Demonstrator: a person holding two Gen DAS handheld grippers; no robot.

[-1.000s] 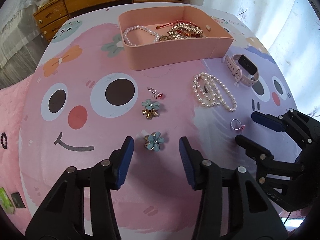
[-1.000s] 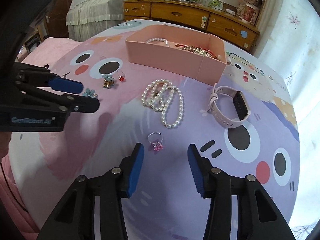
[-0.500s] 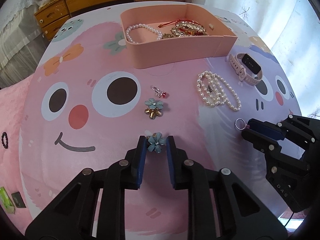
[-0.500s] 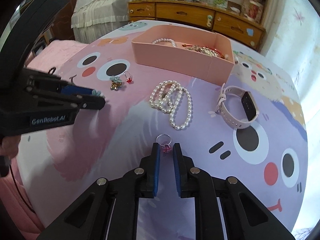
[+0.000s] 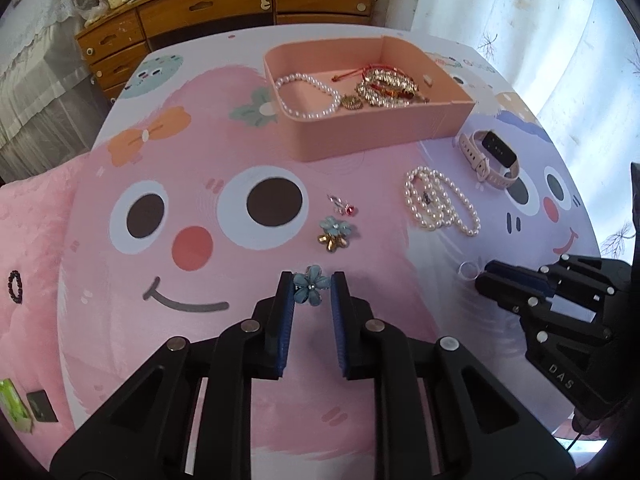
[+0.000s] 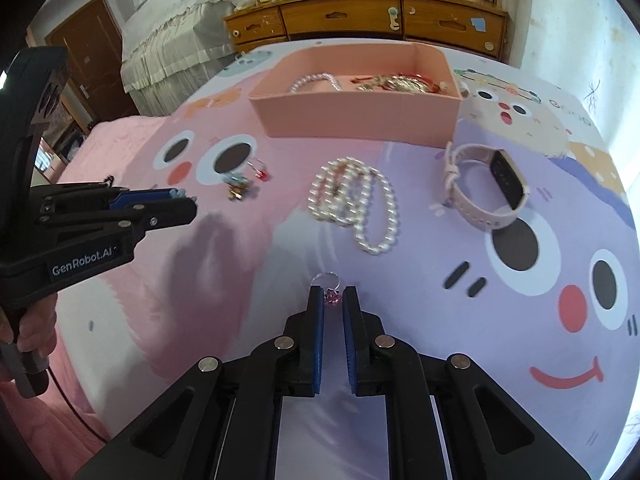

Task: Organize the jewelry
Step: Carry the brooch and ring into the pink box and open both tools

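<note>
My left gripper (image 5: 312,284) is shut on a blue flower earring (image 5: 311,289), held just above the cartoon-print tablecloth. My right gripper (image 6: 333,295) is shut on a silver ring with a pink stone (image 6: 331,291); from the left wrist view it shows at the right (image 5: 486,276) with the ring's band (image 5: 466,270) sticking out. Ahead stands the pink box (image 5: 384,130) holding a pearl bracelet and gold bracelets. A second flower earring (image 5: 335,233), a small red-stone ring (image 5: 345,207), a pearl necklace (image 5: 438,200) and a pink watch (image 5: 494,156) lie loose on the cloth.
A wooden dresser (image 5: 224,8) runs along the far wall behind the table. A bed with a lace cover (image 6: 168,40) stands at the left. A dark bead bracelet (image 5: 15,288) lies on the pink blanket at the far left. A person's hand (image 6: 28,332) holds the left gripper.
Both grippers went from open to shut, the left on the blue flower earring and the right on the pink-stone ring. The left one has since lifted slightly with the earring.
</note>
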